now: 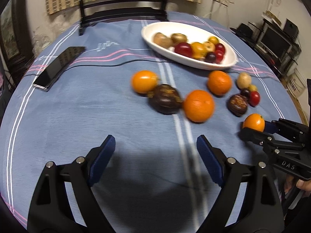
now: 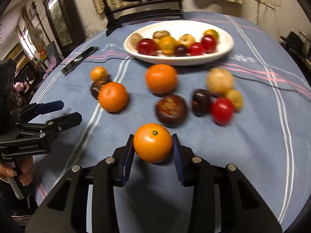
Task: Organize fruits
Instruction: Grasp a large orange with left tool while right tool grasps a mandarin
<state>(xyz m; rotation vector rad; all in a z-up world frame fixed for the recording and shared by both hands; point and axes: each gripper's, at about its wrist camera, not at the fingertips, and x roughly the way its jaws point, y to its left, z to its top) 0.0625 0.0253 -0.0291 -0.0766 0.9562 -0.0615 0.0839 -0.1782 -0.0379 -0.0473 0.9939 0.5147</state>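
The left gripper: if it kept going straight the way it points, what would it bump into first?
Probably the bare tablecloth: the open left gripper tilts downward, nothing between its fingers. Skimming on, likely the dark fruit; depth unclear.

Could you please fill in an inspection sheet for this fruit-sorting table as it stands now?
Surface: tablecloth, blue with stripes, covers the table.
Job's things: white dish holds mixed small fruit; loose fruit lies in front of it, including a big orange and a red fruit.
Clutter: phone lies left of the dish.
Grippers: left hand-held gripper open, empty; right hand-held gripper shut on a small orange.
Cables: black cable crosses the cloth.
Surroundings: dark chair behind the table; shelves to the right.
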